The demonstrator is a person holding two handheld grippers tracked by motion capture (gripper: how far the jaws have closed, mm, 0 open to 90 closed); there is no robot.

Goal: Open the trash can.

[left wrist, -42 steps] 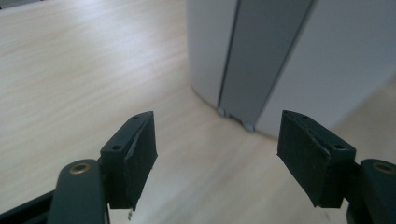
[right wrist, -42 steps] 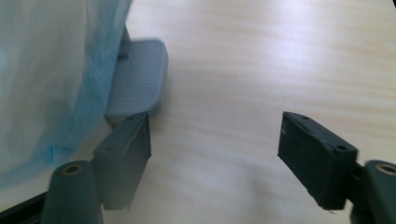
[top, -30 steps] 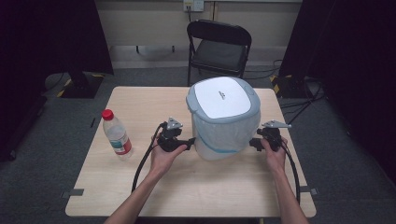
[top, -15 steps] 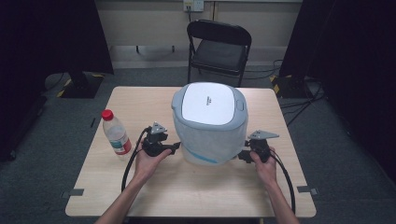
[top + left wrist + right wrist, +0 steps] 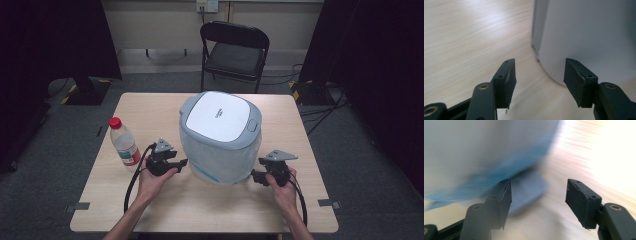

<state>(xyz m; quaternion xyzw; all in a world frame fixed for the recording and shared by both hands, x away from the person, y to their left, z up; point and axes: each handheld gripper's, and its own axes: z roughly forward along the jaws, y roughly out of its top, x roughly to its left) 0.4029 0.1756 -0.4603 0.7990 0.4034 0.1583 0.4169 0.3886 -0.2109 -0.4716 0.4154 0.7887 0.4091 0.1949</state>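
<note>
Between left claw [image 5: 184, 162] and right claw [image 5: 253, 176]: grey bin [image 5: 220, 137], both claws agape.

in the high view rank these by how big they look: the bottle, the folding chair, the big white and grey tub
1. white and grey tub
2. folding chair, close behind; it stands farther from the camera, so its true size is unsure
3. bottle, plainly the smallest

We count one grey-and-white lidded tub [image 5: 220, 137] and one clear bottle with a red cap [image 5: 124, 142] on the single wooden worktop [image 5: 150, 112], two hand-held tools, the left tool [image 5: 185, 162] and the right tool [image 5: 253, 176], and one black folding chair [image 5: 235, 52] behind.
</note>
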